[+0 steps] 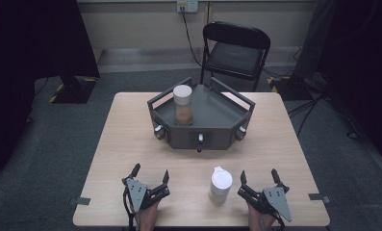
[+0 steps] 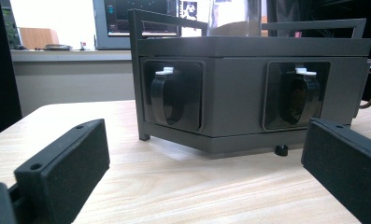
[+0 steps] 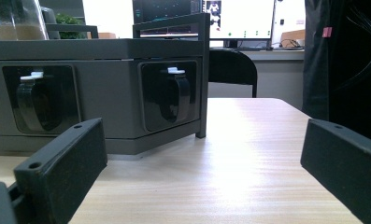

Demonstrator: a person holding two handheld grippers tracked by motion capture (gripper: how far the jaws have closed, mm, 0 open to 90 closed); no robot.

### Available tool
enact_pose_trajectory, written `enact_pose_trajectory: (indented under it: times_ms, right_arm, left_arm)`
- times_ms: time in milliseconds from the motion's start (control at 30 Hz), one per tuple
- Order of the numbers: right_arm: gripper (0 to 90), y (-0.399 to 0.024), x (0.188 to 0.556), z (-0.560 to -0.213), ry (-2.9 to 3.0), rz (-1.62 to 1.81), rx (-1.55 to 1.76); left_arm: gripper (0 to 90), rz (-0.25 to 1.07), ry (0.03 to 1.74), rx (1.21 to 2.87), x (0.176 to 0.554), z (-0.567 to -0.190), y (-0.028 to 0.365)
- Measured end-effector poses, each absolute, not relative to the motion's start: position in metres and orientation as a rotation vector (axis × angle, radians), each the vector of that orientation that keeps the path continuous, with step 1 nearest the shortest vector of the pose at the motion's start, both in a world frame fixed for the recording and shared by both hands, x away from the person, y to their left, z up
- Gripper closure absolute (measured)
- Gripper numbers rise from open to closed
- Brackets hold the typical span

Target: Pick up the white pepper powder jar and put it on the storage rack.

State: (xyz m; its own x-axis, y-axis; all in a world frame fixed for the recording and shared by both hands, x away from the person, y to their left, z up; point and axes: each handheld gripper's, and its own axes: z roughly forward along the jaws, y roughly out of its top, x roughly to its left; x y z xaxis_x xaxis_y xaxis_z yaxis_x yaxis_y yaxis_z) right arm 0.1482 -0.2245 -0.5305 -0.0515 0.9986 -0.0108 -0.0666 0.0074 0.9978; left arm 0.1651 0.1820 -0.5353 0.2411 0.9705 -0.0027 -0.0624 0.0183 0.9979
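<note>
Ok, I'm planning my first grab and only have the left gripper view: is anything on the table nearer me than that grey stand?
Observer: Yes, a white-lidded jar stands on the table, just left of the right gripper.
Operator: Is that gripper open?
Observer: Yes, its jaws stand apart with nothing between them.
Operator: And the clear thing on top of the stand?
Observer: A second jar, white lid, brown contents, upright in the left rear part of the stand.
</note>
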Motion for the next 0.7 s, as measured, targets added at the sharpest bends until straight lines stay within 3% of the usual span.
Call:
enact_pose_trajectory:
  times_ms: [700]
  right_arm:
    - [0.0, -0.218, 0.135, -0.498, 1.221, 1.325, 1.056]
  left_arm:
    - [0.4, 1.052, 0.989, 1.260, 0.165, -0.535, 0.182]
